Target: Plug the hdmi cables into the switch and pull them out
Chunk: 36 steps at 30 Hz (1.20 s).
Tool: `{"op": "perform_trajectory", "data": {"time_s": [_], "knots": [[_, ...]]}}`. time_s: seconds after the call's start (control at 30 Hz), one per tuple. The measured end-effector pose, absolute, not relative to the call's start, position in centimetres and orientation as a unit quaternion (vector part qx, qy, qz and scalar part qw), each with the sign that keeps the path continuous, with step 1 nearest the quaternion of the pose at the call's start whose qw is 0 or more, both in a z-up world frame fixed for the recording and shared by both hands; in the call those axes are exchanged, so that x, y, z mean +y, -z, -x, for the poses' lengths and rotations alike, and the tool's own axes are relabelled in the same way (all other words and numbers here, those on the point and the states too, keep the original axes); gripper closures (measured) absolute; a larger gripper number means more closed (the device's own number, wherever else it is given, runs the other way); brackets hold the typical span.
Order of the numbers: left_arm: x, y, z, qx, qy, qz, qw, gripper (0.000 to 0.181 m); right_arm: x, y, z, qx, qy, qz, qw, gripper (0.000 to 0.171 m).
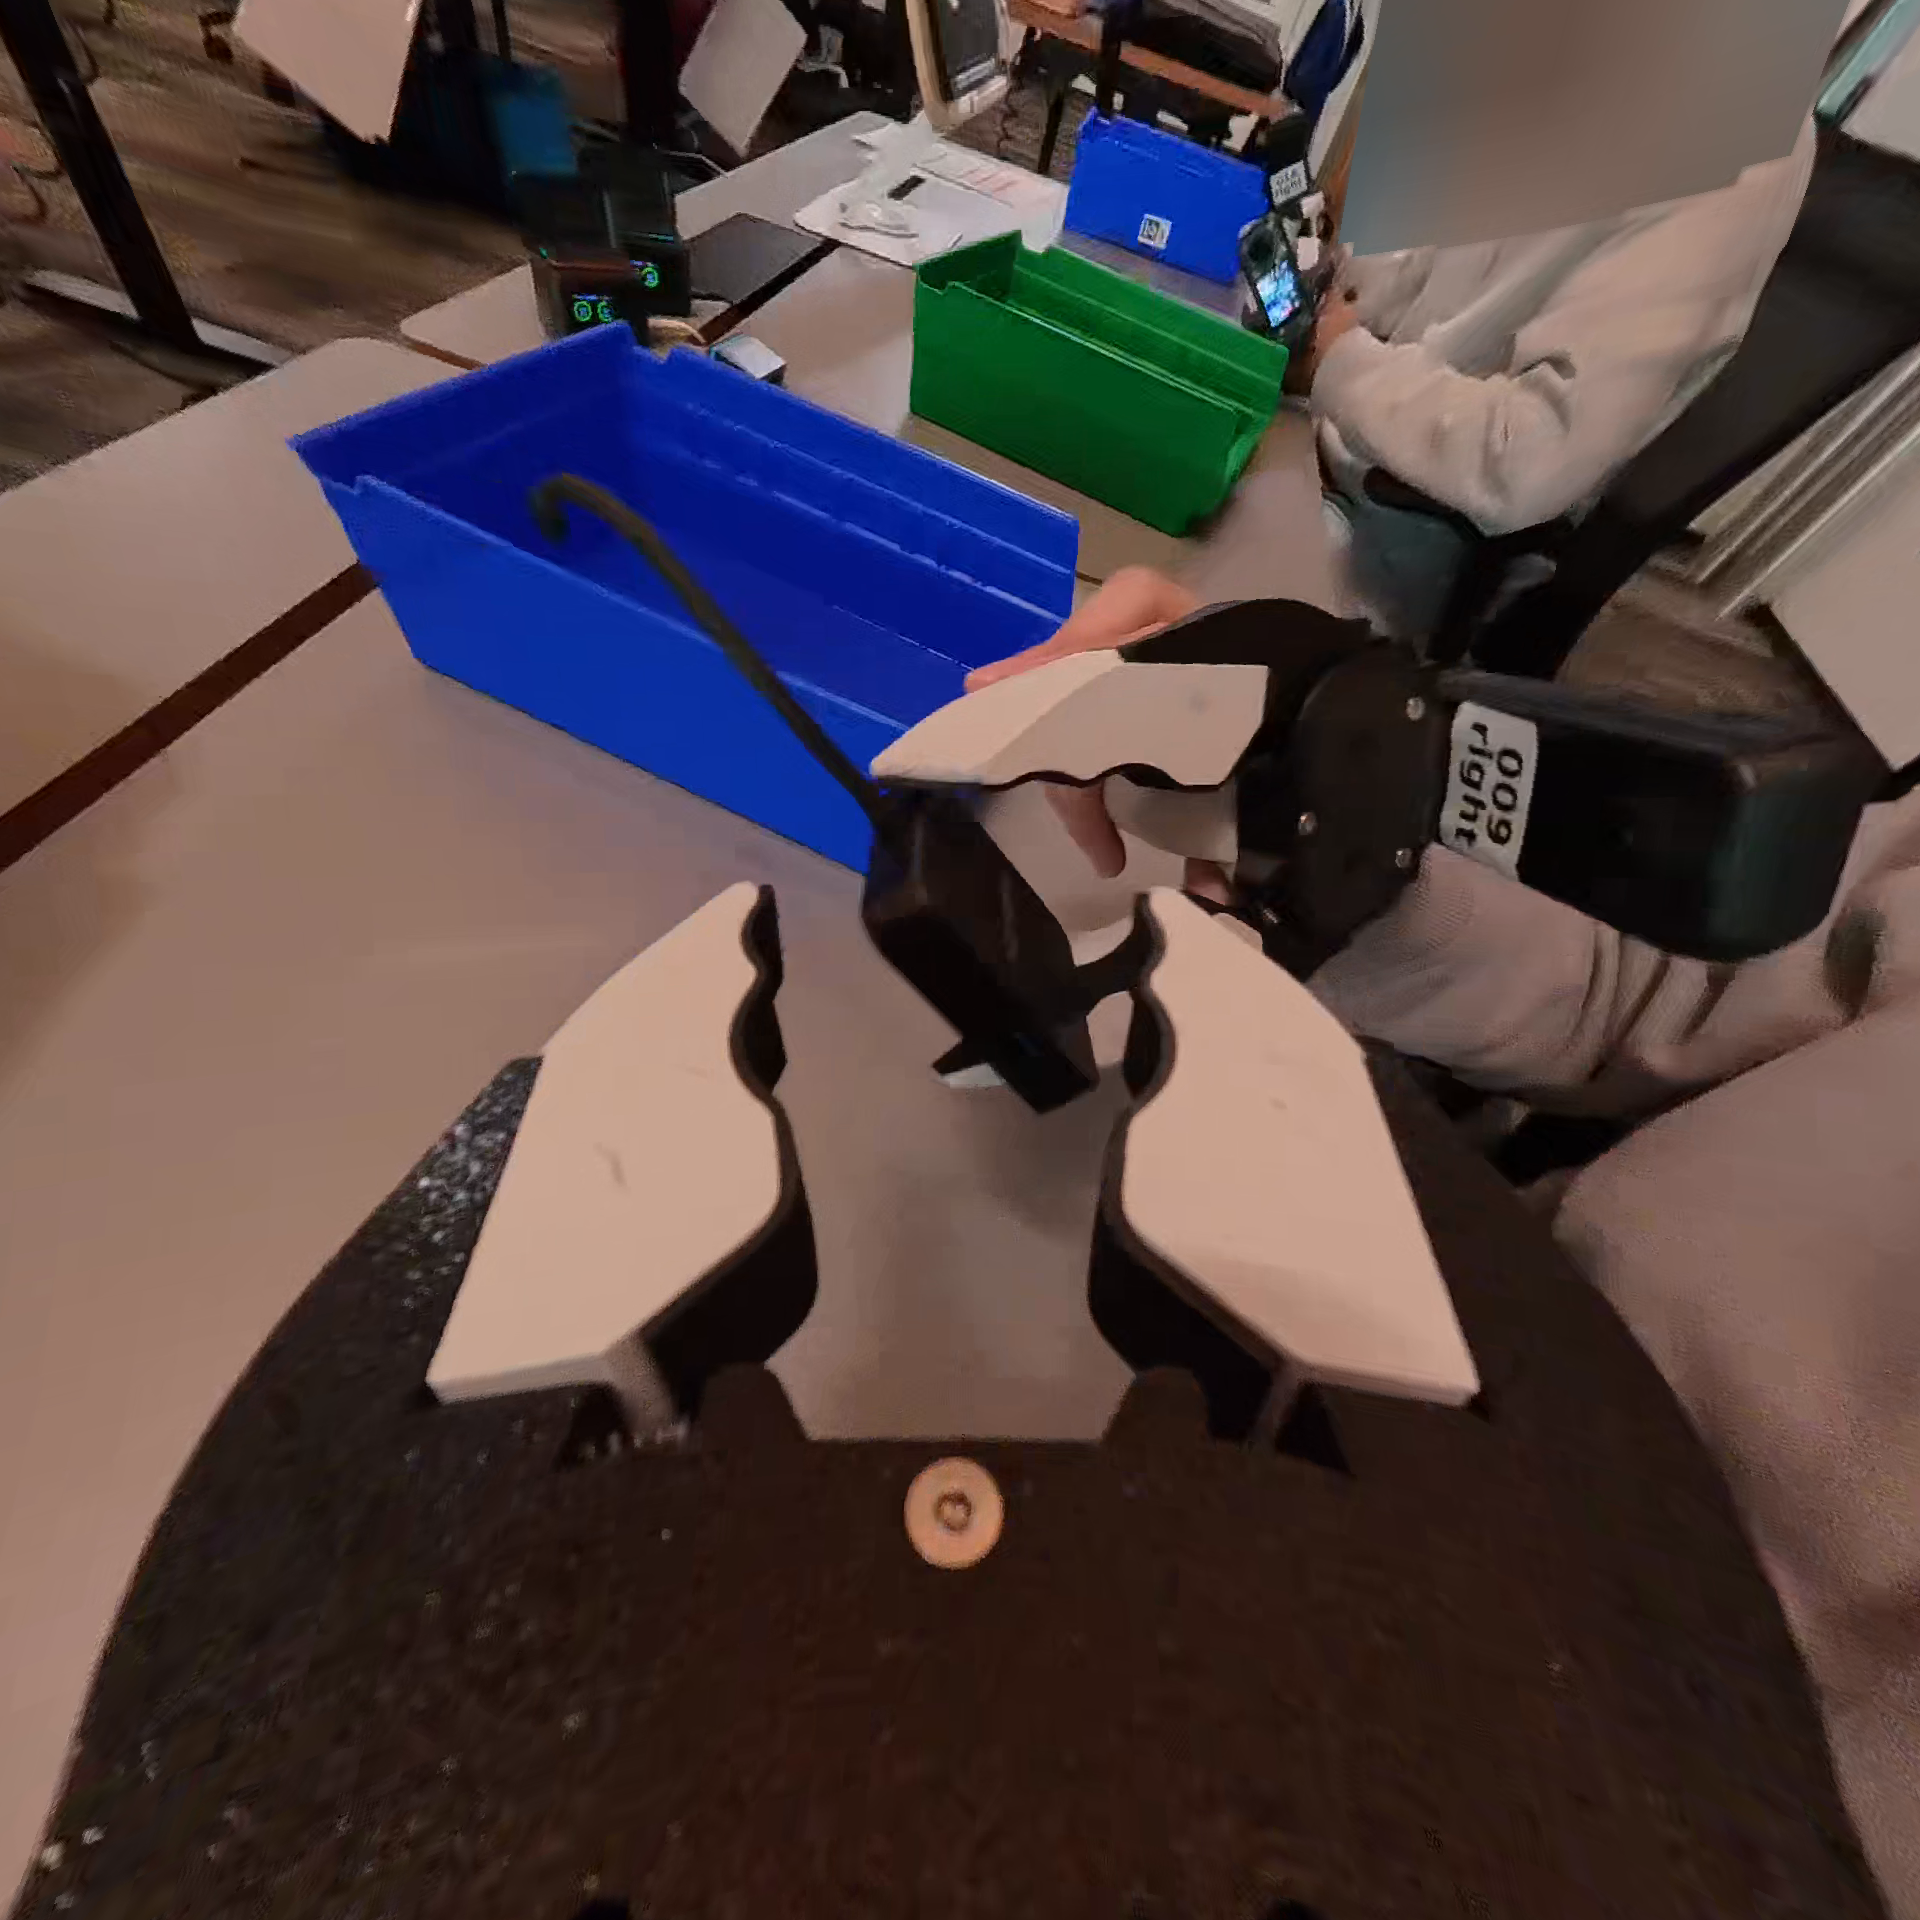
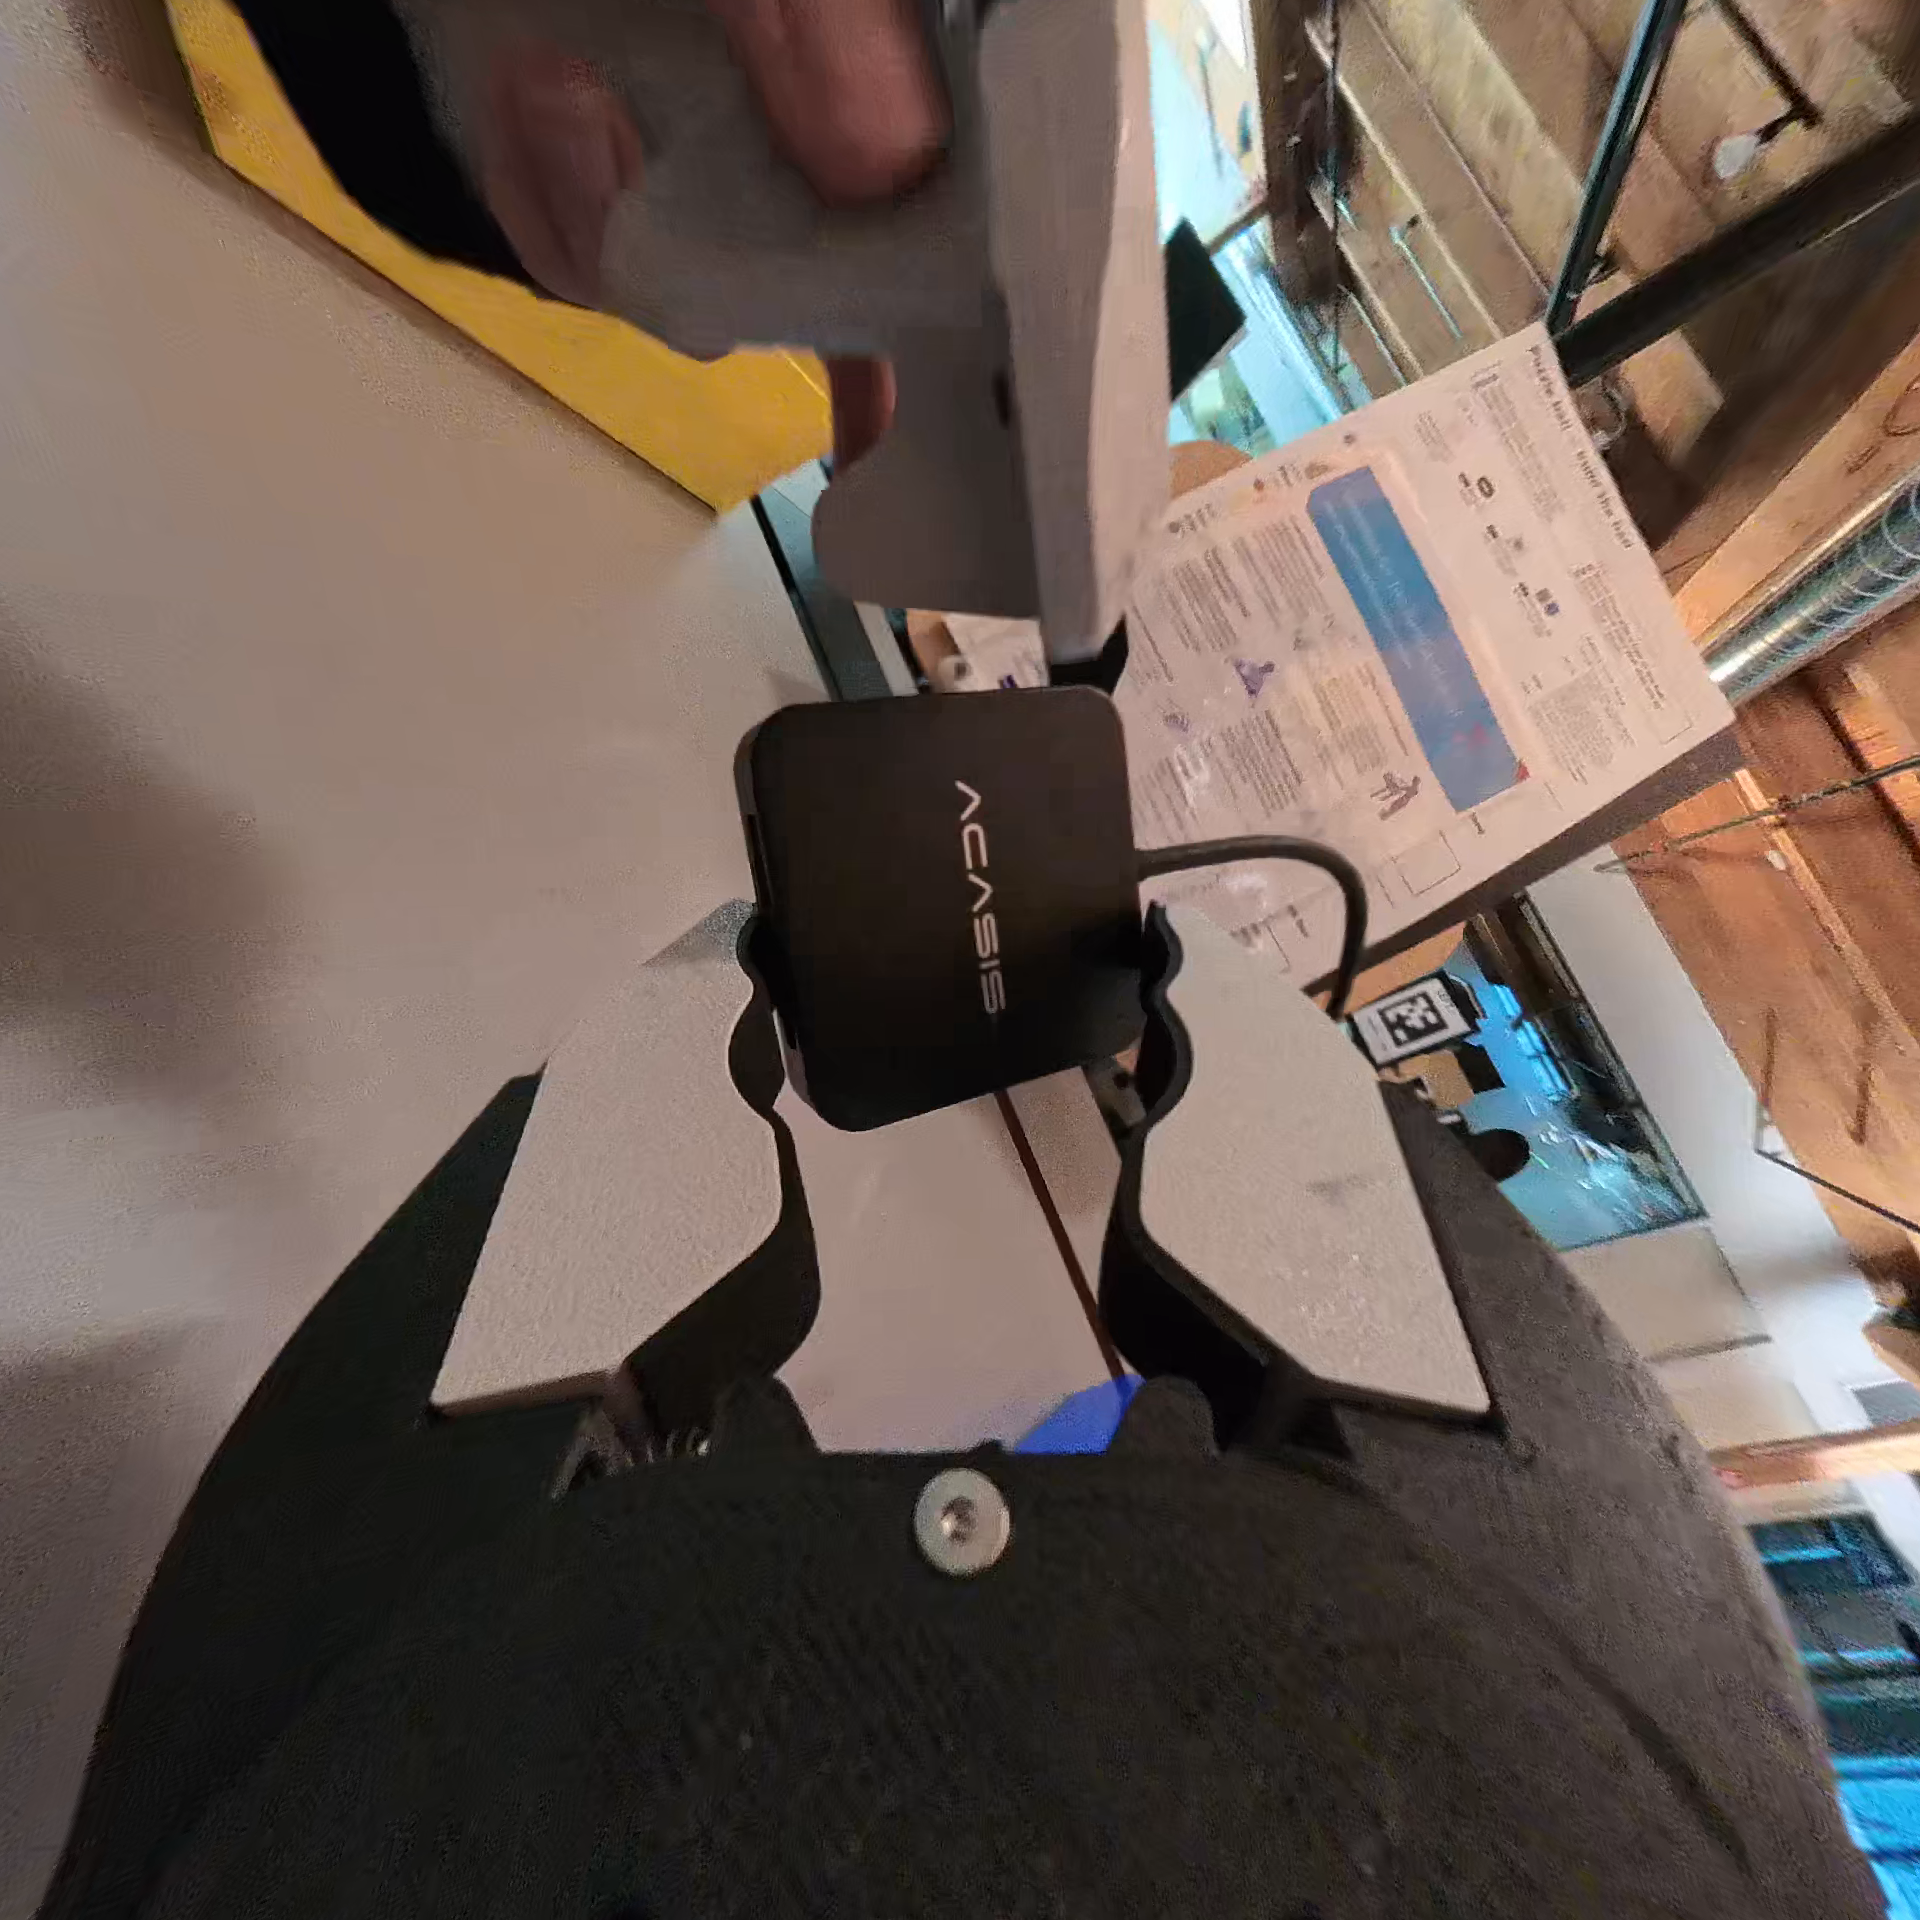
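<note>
My right gripper (image 2: 954,925) is shut on the black switch box (image 2: 935,904) by its two side edges. In the left wrist view it (image 1: 935,821) comes in from the right and holds the switch (image 1: 966,935) tilted above the table (image 1: 312,935). A black cable (image 1: 717,623) runs from the switch's top end into the blue bin (image 1: 582,623); it also shows in the right wrist view (image 2: 1299,862). My left gripper (image 1: 954,899) is open and empty, its fingertips on either side of the switch's lower end. The left gripper shows blurred above the switch in the right wrist view (image 2: 1039,416).
The blue bin stands on the table just behind the switch. A green bin (image 1: 1060,416) and another blue bin (image 1: 1153,187) stand farther back. A person (image 1: 1507,364) sits at the right. Black devices with lit displays (image 1: 603,270) stand at the back. A printed sheet (image 2: 1403,623) hangs beyond.
</note>
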State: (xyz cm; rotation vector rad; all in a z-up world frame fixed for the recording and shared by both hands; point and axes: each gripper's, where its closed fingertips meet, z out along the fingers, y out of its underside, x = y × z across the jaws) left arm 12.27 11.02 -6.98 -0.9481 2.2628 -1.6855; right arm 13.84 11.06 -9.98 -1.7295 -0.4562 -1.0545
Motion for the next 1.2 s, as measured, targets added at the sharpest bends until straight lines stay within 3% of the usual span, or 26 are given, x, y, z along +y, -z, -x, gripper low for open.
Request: {"op": "perform_trajectory", "data": {"time_s": [0.07, 0.2, 0.27, 0.3, 0.4, 0.5, 0.6, 0.7, 0.87, 1.0, 1.1, 1.2], "knots": [[10.3, 7.2, -11.9, 0.766, 0.557, 0.311, 0.077, 0.119, 11.4, 9.6, -13.1, -0.193, 0.421, 0.71, 0.531, 0.105], [11.3, 8.6, -12.4, 0.803, 0.486, 0.337, 0.069, 0.12, 10.9, 10.0, -14.1, -0.25, 0.52, 0.686, 0.443, 0.105], [11.6, 9.2, -12.1, 0.82, 0.458, 0.342, 0.032, 0.136, 11.0, 9.8, -12.9, -0.279, 0.512, 0.663, 0.47, 0.105], [11.3, 9.3, -11.6, 0.823, 0.46, 0.332, 0.003, 0.154, 11.1, 9.7, -12.5, -0.284, 0.504, 0.659, 0.48, 0.105], [11.0, 8.9, -11.3, 0.811, 0.487, 0.323, -0.039, 0.162, 11.1, 9.7, -12.8, -0.277, 0.501, 0.663, 0.483, 0.104], [11.9, 8.4, -12.5, 0.774, 0.531, 0.344, -0.024, 0.167, 11.1, 9.4, -13.6, -0.214, 0.476, 0.675, 0.522, 0.097], [13.8, 6.5, -14.4, 0.693, 0.62, 0.367, 0.025, 0.167, 10.6, 8.3, -15.0, -0.077, 0.386, 0.695, 0.602, 0.077], [14.0, 4.1, -14.7, 0.583, 0.73, 0.355, 0.026, 0.168, 10.9, 7.2, -14.8, 0.013, 0.266, 0.675, 0.688, 0.077], [11.5, 3.2, -11.7, 0.521, 0.829, 0.202, 0.033, 0.168, 11.2, 5.5, -12.8, 0.062, 0.046, 0.614, 0.786, 0.102], [11.1, 3.4, -11.0, 0.491, 0.856, 0.147, 0.072, 0.167, 10.8, 5.0, -11.1, 0.043, -0.067, 0.585, 0.807, 0.152], [11.2, 4.2, -11.0, 0.486, 0.86, 0.148, 0.033, 0.166, 10.7, 5.1, -10.7, 0.014, -0.045, 0.599, 0.799, 0.157], [12.1, 5.9, -12.2, 0.526, 0.823, 0.194, 0.097, 0.158, 10.1, 6.0, -11.9, -0.007, 0.026, 0.657, 0.753, 0.157]]}}
